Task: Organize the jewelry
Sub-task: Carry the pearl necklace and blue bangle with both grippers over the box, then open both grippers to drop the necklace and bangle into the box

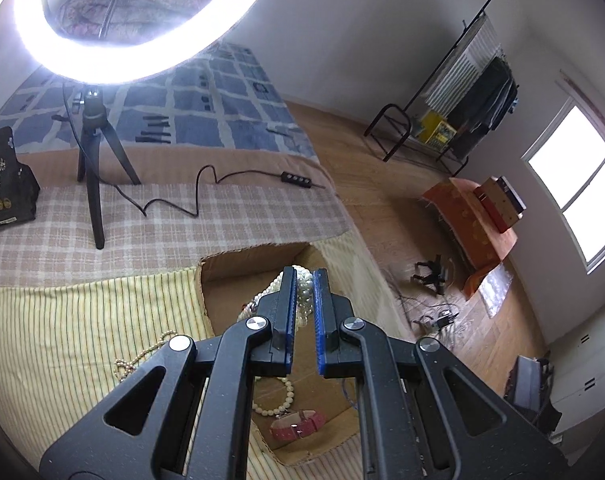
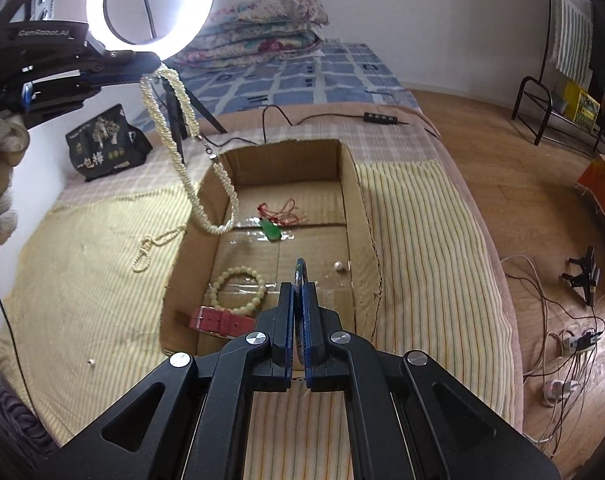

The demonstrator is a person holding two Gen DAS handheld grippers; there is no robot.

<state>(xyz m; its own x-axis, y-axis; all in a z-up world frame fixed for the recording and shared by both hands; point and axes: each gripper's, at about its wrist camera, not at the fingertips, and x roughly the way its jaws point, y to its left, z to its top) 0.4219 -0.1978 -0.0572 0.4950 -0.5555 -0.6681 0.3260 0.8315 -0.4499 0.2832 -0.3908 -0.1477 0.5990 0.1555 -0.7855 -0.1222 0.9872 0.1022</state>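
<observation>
Spreading under everything was the bed (image 2: pixel 422 240) with its striped yellow cover, and on it the open cardboard box (image 2: pixel 350 200) served as the collecting place, so the sorting looked well under way but not finished. Inside the box already lay a red watch strap (image 2: pixel 218 322) at 7 o'clock, a pale bead bracelet (image 2: pixel 238 288) just above it, a green pendant on red cord (image 2: pixel 272 230) toward the centre, and a loose pearl (image 2: pixel 337 266) at 3 o'clock. The left gripper (image 1: pixel 304 284) was closed narrowly on the thick braided pearl necklace (image 2: pixel 174 136), which hung in a long loop with its lowest part over the box's 9 o'clock wall, not yet released. The right gripper (image 2: pixel 298 292) was pinched nearly shut on a thin dark ring-shaped piece (image 2: pixel 300 270), seen edge-on above the box floor; what it was I could not tell. Left outside, at 9 o'clock of the box, were a thin pearl chain (image 2: pixel 152 246) on the cover and, much nearer the camera, one stray bead (image 2: pixel 90 361).
</observation>
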